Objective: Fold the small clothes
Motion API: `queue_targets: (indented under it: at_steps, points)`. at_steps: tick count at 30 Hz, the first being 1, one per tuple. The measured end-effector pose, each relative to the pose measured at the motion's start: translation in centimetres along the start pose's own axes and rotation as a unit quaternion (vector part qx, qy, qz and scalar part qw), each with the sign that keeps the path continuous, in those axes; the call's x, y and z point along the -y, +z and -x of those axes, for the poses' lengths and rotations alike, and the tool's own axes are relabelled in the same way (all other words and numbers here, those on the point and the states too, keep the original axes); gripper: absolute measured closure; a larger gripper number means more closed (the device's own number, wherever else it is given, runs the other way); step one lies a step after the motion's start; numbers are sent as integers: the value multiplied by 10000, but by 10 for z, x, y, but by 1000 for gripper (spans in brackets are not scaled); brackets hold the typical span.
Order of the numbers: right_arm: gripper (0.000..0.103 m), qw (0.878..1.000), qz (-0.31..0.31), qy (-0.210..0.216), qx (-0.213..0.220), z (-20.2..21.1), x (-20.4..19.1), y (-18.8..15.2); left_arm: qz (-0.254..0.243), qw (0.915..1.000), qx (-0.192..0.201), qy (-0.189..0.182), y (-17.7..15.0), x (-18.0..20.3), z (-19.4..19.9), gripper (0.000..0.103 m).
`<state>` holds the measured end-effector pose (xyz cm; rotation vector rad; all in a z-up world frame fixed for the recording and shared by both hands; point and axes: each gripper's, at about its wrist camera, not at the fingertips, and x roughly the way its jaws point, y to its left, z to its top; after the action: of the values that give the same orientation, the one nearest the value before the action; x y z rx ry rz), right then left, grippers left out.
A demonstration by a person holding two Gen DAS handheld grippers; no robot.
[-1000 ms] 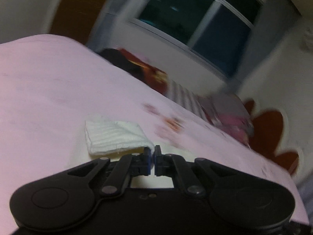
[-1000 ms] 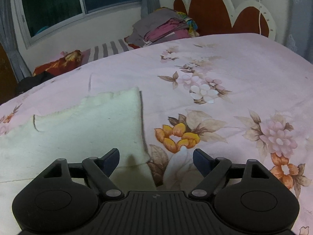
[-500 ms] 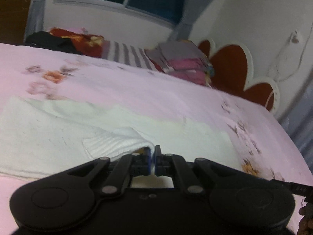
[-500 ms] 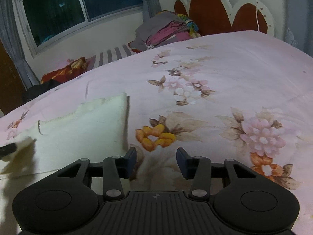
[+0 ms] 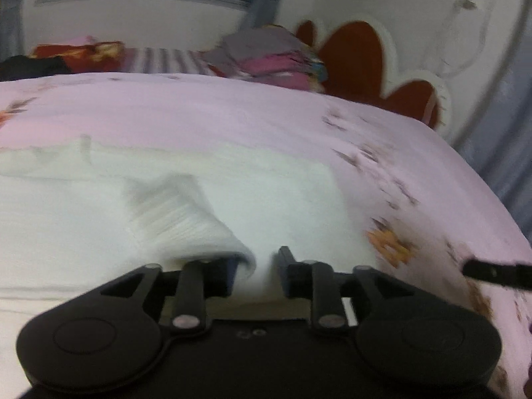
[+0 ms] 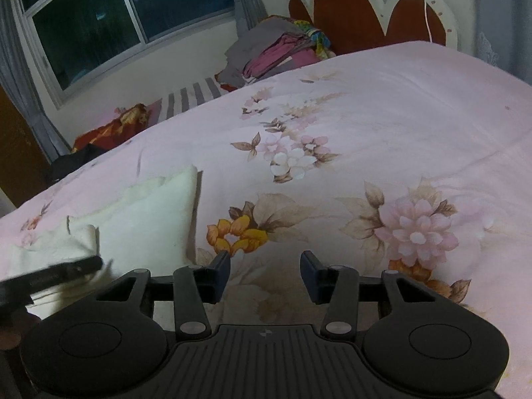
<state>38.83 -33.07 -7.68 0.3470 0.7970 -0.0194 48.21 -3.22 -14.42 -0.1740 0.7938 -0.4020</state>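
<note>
Carried across since 1 second ago, the white garment (image 5: 166, 206) flap slips from the opening left tool (image 5: 256, 266); right tool (image 6: 264, 274), at its 3 o'clock, spread and empty; 1 fold laid, more left.

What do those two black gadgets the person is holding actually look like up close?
Both are matte black plastic. The left gripper and the right gripper each have two round discs joined by hinged linkage bars with silver pivot pins. The fingers end in dark blue pads. The right one's body is ribbed, with a small logo.
</note>
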Motion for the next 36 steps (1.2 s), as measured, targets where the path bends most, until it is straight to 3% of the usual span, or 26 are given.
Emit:
queue_targets:
  at_steps: [2, 5, 9, 12, 14, 18, 23, 25, 27, 29, 31, 36]
  points:
    - [56, 10000, 11, 11, 8, 0, -2, 2, -198, 9994, 91, -261, -5, 8, 5, 58]
    - [56, 9998, 199, -17, 22, -4, -14, 7, -251, 9992, 312, -69, -11, 0, 30, 58]
    - [45, 9986, 425, 282, 111, -13, -44, 10, 253, 9960, 479, 708, -21, -54, 82, 58]
    - [44, 9963, 474, 709, 55, -28, -71, 10, 521, 9866, 601, 1426, -36, -104, 121, 60]
    - [44, 9944, 446, 955, -49, -44, -86, 8, 781, 9805, 563, 1716, -46, -137, 137, 60]
    - [44, 9933, 271, 1079, -315, -79, -107, 4, 1229, 9793, 386, 1559, -50, -174, 141, 60]
    - [45, 9925, 152, 1031, -642, -106, -124, 3, 1103, 9797, 173, 1663, -52, -186, 125, 62]
    - [54, 9923, 293, 971, -712, -110, -131, 1, 1244, 9796, 301, 1552, -51, -193, 125, 63]
    - [76, 9919, 416, 938, -752, -114, -137, -1, 1277, 9797, 343, 1506, -47, -197, 124, 65]
    - [83, 9922, 490, 885, -735, -118, -141, -3, 1255, 9810, 344, 1441, -46, -200, 121, 67]
    - [96, 9917, 523, 935, -718, -118, -142, -3, 1130, 9825, 351, 1435, -47, -201, 119, 70]
    - [98, 9928, 669, 944, -317, -99, -145, 2, 1086, 9836, 349, 1399, -49, -204, 121, 77]
